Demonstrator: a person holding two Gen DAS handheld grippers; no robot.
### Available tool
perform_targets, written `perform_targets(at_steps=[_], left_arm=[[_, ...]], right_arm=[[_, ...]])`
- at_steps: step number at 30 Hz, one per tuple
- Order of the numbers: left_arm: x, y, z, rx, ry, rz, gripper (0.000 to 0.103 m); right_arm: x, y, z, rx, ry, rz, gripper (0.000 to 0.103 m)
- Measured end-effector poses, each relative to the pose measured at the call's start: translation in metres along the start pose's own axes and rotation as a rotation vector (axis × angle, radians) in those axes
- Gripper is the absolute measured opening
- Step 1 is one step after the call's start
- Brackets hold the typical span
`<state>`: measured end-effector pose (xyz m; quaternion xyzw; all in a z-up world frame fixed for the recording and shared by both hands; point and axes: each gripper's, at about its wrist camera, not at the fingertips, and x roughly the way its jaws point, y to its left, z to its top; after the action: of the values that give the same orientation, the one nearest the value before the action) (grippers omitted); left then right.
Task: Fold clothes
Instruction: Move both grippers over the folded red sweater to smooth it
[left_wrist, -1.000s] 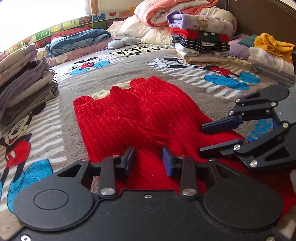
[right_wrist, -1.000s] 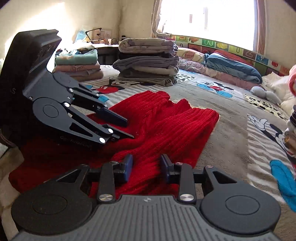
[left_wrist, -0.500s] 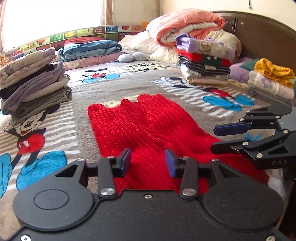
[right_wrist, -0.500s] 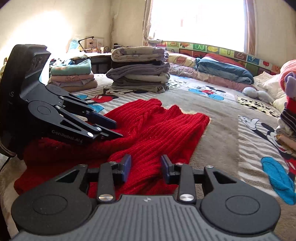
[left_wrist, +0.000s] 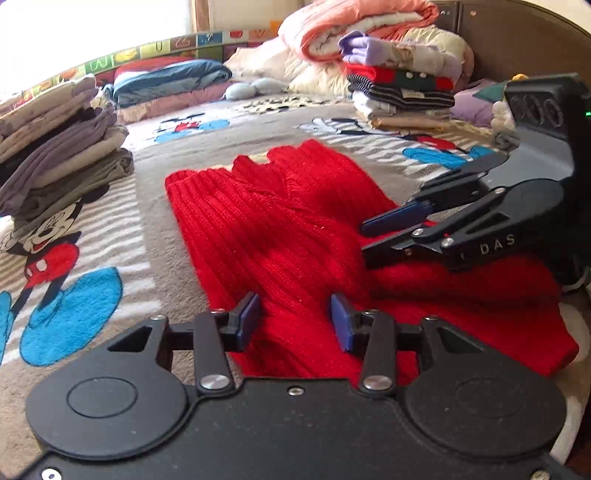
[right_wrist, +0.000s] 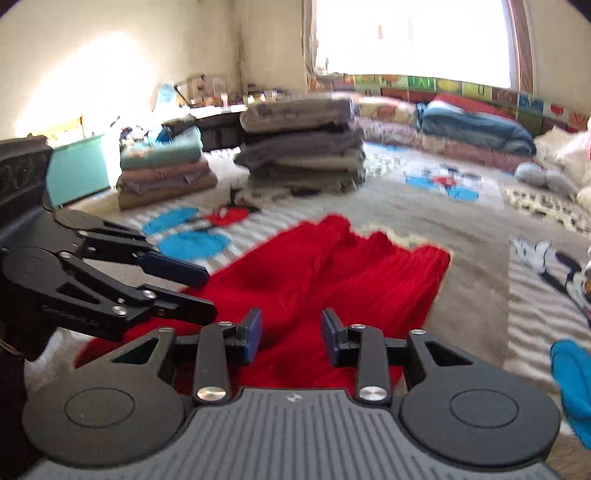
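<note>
A plain red ribbed sweater (left_wrist: 280, 236) lies on a grey blanket (left_wrist: 159, 258) — striped, with red-and-blue cartoon mice.

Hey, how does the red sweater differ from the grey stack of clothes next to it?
The red sweater lies spread out as one piece on the bed; the grey stack is several pieces folded and piled high. The sweater is bright red ribbed knit; the stack is muted greys and beiges of smoother cloth. Both rest on the cartoon blanket.

Left gripper (left_wrist: 293, 319), jaws just widened and empty, hovers above the red sweater (left_wrist: 280, 236).
</note>
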<state>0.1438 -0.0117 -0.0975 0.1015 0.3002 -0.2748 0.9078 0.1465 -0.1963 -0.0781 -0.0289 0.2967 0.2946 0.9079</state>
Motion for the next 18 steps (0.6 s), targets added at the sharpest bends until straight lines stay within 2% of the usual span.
perform_targets(at_steps=[3,6,9,11,12,13,14,15,16,18], left_arm=[[0.000,0.006,-0.002,-0.021,-0.003,-0.020,0.042],[-0.001,0.005,-0.002,-0.026,-0.006,-0.015,0.042],[-0.013,0.006,-0.003,-0.078,-0.044,0.000,0.044],[-0.029,0.003,-0.003,-0.105,-0.085,0.024,0.051],[-0.041,0.000,-0.004,-0.102,-0.120,0.038,0.055],[-0.053,-0.003,-0.007,-0.092,-0.157,0.051,0.059],[-0.064,-0.006,-0.010,-0.079,-0.184,0.067,0.059],[-0.074,-0.010,-0.013,-0.063,-0.200,0.083,0.060],[-0.084,-0.013,-0.017,-0.045,-0.217,0.090,0.062],[-0.100,-0.018,-0.026,0.000,-0.244,0.102,0.066]], right_arm=[[0.012,-0.028,-0.020,0.112,-0.034,0.119,0.034],[0.012,-0.027,-0.018,0.107,-0.015,0.128,0.033],[0.010,-0.025,-0.018,0.106,-0.025,0.120,0.033],[0.004,-0.017,-0.017,0.074,-0.042,0.086,0.035],[-0.005,-0.011,-0.018,0.065,-0.058,0.065,0.037],[-0.017,-0.008,-0.021,0.071,-0.080,0.047,0.044],[-0.031,-0.005,-0.024,0.084,-0.106,0.036,0.056],[-0.047,-0.003,-0.031,0.100,-0.134,0.030,0.061],[-0.060,0.000,-0.038,0.099,-0.149,0.014,0.065],[-0.084,0.008,-0.051,0.067,-0.150,-0.033,0.065]])
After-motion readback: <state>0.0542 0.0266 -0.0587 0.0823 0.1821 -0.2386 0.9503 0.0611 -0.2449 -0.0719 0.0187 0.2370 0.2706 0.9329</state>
